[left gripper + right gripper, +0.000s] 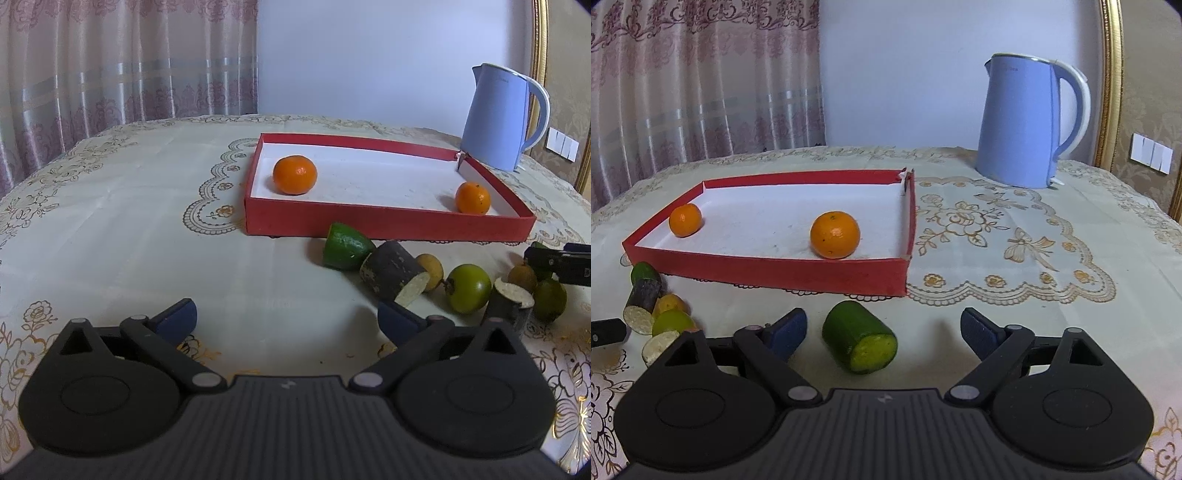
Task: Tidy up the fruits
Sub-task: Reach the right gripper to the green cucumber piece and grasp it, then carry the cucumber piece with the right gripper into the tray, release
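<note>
Right claw [882, 330] astride green chunk [860, 336], untouched

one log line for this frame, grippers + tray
left gripper: open, empty | right gripper: open around green chunk | red tray: two oranges

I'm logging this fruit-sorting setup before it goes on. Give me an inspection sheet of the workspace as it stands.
Surface: table under a floral cloth.
Job's things: red tray holds two oranges; green cut piece lies between the right tongs; more fruit pieces lie in front of the tray.
Clutter: blue kettle.
Grippers: left tongs open, empty; right tongs open.
Cables: nothing seen.
Surroundings: curtain, wall.
</note>
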